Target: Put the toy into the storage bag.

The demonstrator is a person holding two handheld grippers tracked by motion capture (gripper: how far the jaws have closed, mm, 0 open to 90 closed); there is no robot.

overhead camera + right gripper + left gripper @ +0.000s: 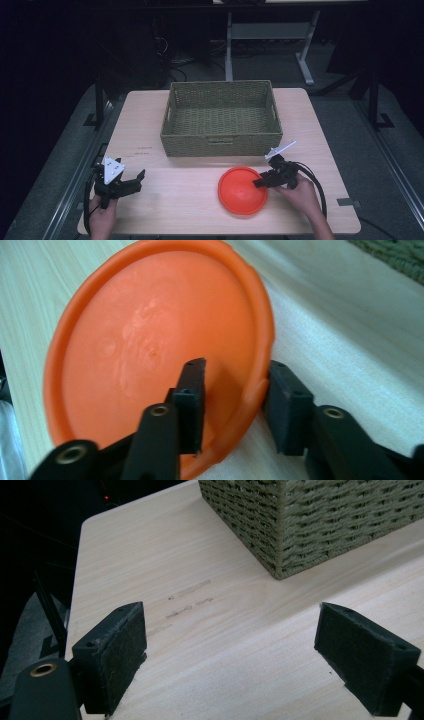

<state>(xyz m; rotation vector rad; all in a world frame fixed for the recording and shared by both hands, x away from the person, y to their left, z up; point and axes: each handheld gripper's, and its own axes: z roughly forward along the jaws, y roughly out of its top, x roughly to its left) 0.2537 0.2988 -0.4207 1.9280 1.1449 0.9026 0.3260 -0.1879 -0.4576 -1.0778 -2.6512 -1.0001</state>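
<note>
A pale wooden table (180, 200) stands in a dark room, with a woven basket (221, 119) at its far middle. Just in front of the basket's right front corner lies an orange plate (242, 190), flat on the wood. The right gripper (261, 181) reaches the plate's right edge from the side away from the basket's left end; one jaw sits over the plate's inside and the other outside the rim (the pads straddle it, and I cannot tell whether they press yet). Well off from the basket's left front corner, the left gripper (139, 176) rests low with its jaws wide apart, nothing between them.
</note>
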